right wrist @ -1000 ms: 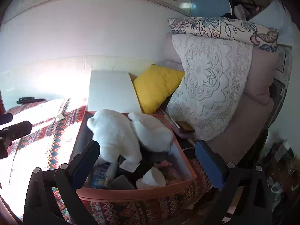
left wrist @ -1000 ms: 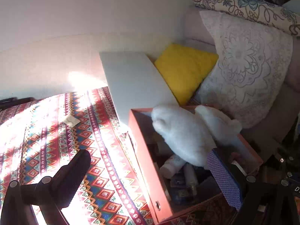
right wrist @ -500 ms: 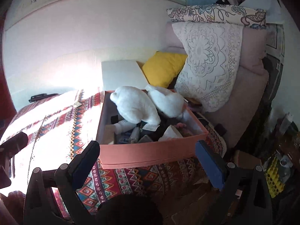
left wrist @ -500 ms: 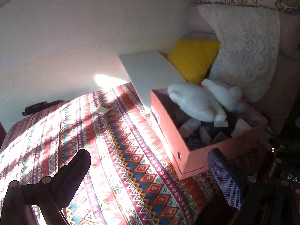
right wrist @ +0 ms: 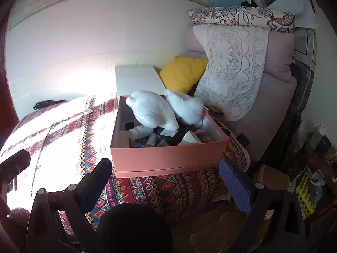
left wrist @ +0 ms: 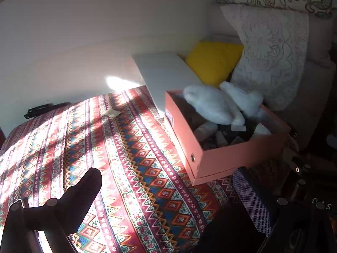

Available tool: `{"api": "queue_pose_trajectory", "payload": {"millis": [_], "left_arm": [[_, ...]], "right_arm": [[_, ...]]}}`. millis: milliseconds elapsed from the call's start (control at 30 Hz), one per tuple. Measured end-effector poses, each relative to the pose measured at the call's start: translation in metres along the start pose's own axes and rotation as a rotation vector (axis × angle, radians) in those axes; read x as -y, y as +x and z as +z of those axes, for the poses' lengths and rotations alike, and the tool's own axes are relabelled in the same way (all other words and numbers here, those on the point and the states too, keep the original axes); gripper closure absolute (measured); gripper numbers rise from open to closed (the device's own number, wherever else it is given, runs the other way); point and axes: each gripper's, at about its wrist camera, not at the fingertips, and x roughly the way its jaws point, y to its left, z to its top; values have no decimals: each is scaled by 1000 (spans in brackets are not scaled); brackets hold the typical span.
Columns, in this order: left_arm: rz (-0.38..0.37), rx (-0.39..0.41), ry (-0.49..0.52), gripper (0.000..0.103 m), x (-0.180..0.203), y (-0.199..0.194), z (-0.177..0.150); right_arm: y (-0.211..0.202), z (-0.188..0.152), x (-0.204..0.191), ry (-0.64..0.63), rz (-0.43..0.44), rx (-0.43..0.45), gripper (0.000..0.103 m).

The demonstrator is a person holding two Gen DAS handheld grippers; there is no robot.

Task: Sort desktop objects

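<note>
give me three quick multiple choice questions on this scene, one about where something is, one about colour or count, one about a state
1. Where do the white plush toys lie?
A. on top of the things in the orange box
B. on the patterned cloth beside the box
C. on the yellow cushion

2. What colour is the cushion just behind the box?
A. green
B. yellow
C. black

3. How does the right gripper stand?
A. shut on a plush toy
B. shut on the box rim
C. open and holding nothing

Answers:
1 A, both toys rest on the clutter inside the orange box.
2 B, it is plainly yellow, next to the lace pillow.
3 C, its fingers are wide apart in front of the box with nothing between them.
</note>
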Motion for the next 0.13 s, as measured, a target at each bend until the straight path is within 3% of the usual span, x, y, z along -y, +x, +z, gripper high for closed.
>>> {"api": "queue_pose_trajectory", "payload": {"millis": [133], "left_arm": [[0, 47, -29, 1, -7, -7, 1]], "right_arm": [[4, -2, 0, -6, -1, -8, 0]]}}
